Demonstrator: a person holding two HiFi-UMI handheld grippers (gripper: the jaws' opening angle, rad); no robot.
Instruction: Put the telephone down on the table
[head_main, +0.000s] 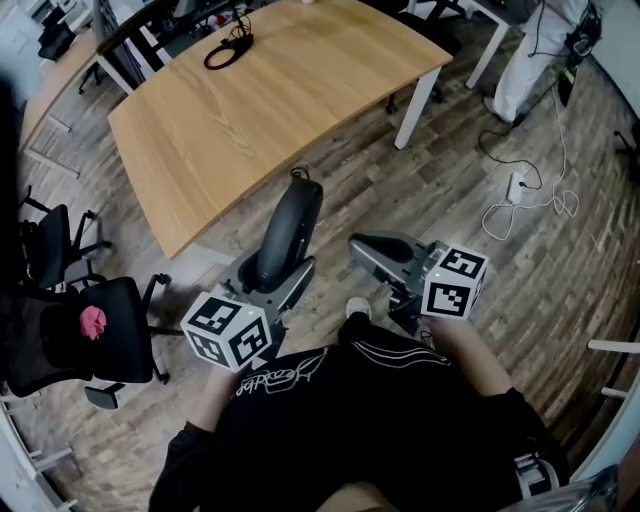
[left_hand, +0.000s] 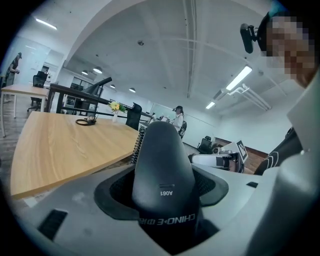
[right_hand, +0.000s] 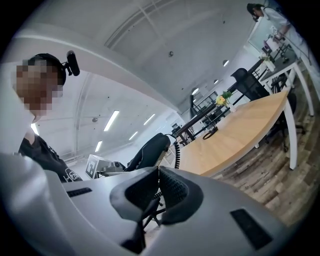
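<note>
A black telephone handset (head_main: 290, 225) stands upright in my left gripper (head_main: 272, 278), which is shut on its lower end, over the wooden floor just off the near edge of the table (head_main: 270, 100). In the left gripper view the handset (left_hand: 162, 170) fills the space between the jaws of the left gripper (left_hand: 162, 202), with a coiled cord (left_hand: 136, 147) behind it and the table (left_hand: 60, 145) to the left. My right gripper (head_main: 378, 250) is beside it to the right, shut (right_hand: 158, 187) with nothing between its pads. From there the handset (right_hand: 150, 150) and table (right_hand: 235, 135) lie ahead.
A black cable loop (head_main: 228, 50) lies at the table's far side. A black office chair (head_main: 90, 330) with a pink object (head_main: 92, 320) stands at the left. A white power strip (head_main: 517, 187) and cords lie on the floor at the right, near a standing person (head_main: 530, 50).
</note>
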